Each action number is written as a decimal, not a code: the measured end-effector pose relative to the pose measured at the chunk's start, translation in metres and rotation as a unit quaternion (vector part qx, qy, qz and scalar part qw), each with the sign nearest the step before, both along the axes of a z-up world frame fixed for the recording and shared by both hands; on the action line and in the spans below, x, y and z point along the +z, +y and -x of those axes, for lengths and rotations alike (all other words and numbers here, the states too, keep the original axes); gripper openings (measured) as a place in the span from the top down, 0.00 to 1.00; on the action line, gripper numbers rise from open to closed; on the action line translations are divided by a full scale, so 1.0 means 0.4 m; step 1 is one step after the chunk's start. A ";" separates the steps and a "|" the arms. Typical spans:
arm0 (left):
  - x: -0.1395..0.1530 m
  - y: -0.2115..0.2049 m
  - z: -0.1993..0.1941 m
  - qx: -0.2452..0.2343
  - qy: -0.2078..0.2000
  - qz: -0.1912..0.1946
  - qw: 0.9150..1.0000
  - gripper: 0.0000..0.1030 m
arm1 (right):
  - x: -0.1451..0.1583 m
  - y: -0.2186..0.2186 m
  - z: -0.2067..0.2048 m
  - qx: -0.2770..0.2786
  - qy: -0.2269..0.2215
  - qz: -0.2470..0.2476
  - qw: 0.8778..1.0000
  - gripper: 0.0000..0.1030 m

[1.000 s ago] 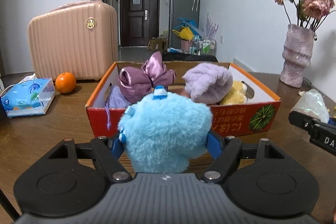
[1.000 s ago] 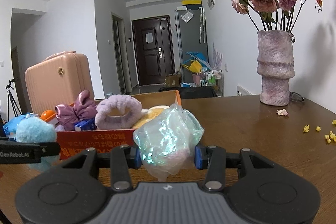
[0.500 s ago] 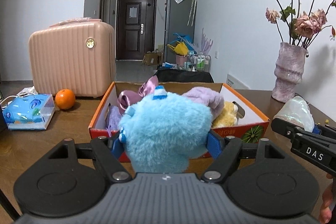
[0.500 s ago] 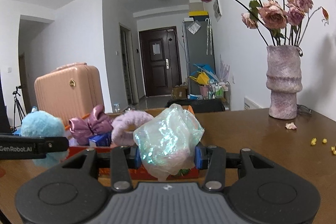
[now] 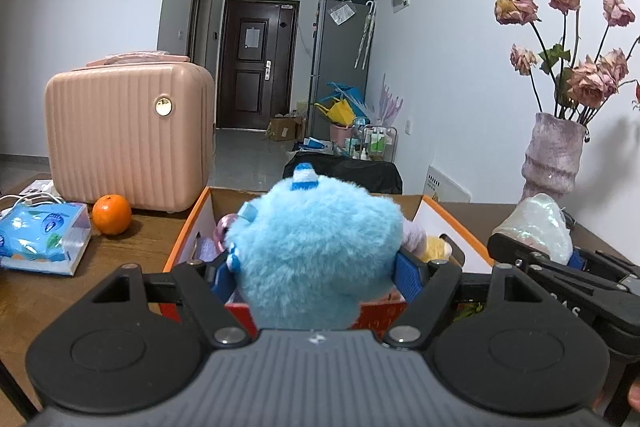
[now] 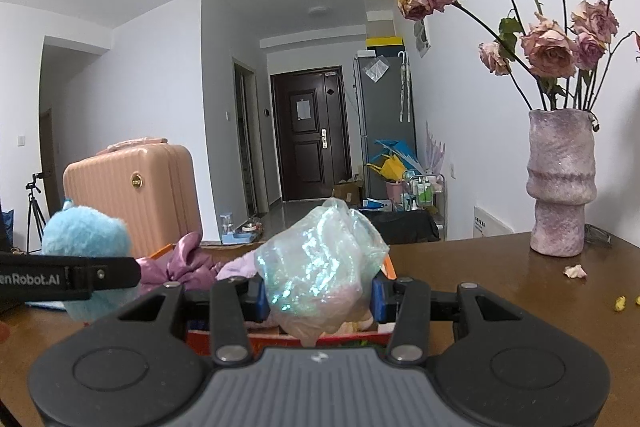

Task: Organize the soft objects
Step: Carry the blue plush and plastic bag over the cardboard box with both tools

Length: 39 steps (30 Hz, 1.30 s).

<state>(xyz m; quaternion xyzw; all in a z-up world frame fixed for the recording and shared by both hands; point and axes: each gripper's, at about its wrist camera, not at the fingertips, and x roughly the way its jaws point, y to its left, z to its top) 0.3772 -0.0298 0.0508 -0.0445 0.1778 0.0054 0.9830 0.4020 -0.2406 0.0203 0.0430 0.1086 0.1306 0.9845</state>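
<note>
Mostly hidden box (image 5: 448,217) contents, left gripper (image 5: 316,273) clamping blue plush (image 5: 316,247), right gripper (image 6: 318,295) pinching iridescent bag (image 6: 320,267)

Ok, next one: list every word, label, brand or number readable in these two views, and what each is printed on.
"enRobot.AI", cut off at the frame's left edge: on the side of the left gripper, seen from the right wrist view.
"A S", partly visible letters: on the side of the right gripper, seen from the left wrist view.
Blue tissue pack: print too blurred to read.
Papers on the door and on the grey cabinet: too small to read.
</note>
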 end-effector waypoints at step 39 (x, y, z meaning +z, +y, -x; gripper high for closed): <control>-0.032 0.049 -0.339 0.002 0.012 -0.009 1.000 0.26 | 0.006 0.112 -0.381 0.014 0.032 0.023 0.999 0.57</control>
